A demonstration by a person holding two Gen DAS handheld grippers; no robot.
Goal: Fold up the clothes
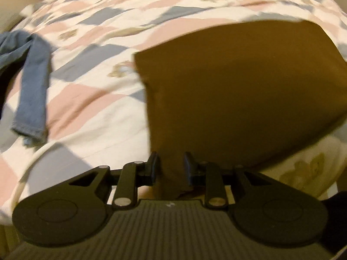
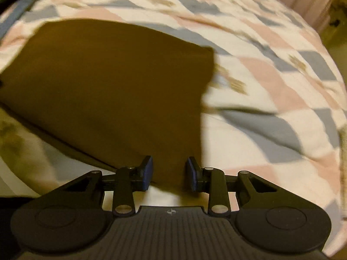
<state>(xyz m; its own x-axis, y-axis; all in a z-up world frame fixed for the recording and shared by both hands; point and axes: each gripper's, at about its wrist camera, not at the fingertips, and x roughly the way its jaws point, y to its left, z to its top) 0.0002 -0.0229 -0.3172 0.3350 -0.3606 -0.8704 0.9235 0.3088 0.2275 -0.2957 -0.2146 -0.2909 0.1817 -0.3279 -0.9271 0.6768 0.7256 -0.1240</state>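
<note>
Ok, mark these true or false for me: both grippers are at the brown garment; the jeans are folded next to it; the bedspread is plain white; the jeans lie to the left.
1. The brown garment runs between the fingers of both the left gripper and the right gripper. True.
2. The jeans are neatly folded beside it. False: they lie loose, one leg stretched out, apart from it.
3. The bedspread is plain white. False: pink, grey and white patches.
4. The jeans lie left of the brown garment. True.

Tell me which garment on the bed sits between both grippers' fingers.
The brown garment, spread in front of both grippers; the blue denim garment lies apart, far on the left gripper's side.
</note>
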